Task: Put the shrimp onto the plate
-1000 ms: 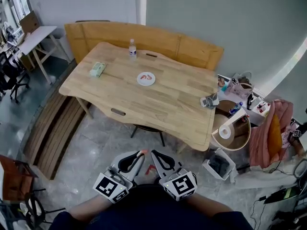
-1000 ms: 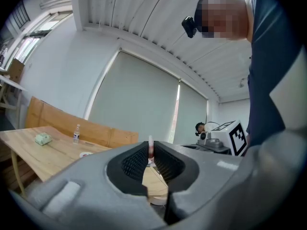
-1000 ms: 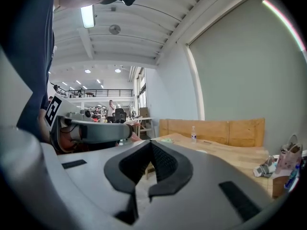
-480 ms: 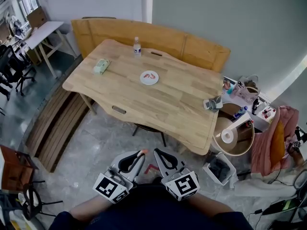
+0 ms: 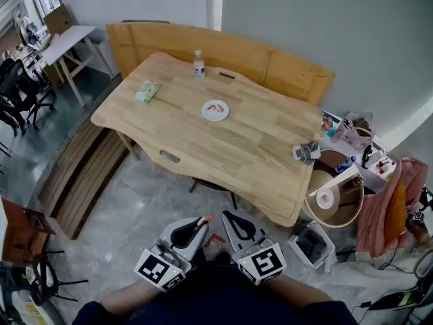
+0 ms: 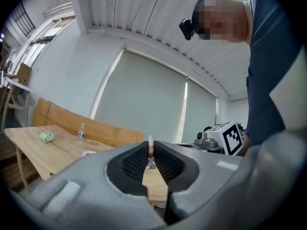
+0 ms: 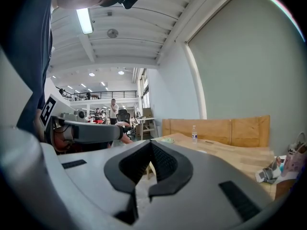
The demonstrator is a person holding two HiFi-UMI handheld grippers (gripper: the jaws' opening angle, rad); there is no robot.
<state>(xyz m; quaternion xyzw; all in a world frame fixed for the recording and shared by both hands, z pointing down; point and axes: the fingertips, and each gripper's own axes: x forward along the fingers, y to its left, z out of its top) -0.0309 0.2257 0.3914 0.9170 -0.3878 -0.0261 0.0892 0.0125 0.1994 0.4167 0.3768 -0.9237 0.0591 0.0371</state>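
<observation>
A white plate (image 5: pixel 215 110) lies near the middle of the wooden table (image 5: pixel 243 154), with something reddish on it. It also shows small and far off as the plate (image 6: pixel 88 153) in the left gripper view. Both grippers are held close to my body, above the floor and well short of the table's near edge. My left gripper (image 5: pixel 203 221) is shut on a small pink shrimp (image 6: pixel 150 150), which sticks up between the black pads (image 6: pixel 132 164). My right gripper (image 5: pixel 227 215) is beside it, its jaws together and empty; the closed tips of the right gripper (image 7: pixel 150 143) show the same.
On the table are a water bottle (image 5: pixel 198 64) at the far edge, a green packet (image 5: pixel 146 91) at the left and a grey bundle (image 5: pixel 306 152) at the right edge. A wooden bench (image 5: pixel 223 49) runs behind. A chair (image 5: pixel 213 185) is tucked under the near side; a round wooden tub (image 5: pixel 331 196) and white bin (image 5: pixel 310 244) stand at the right.
The table and plate have drifted rightward and lower in the head view as I move nearer. Both grippers keep their pose, and the left still holds the shrimp.
</observation>
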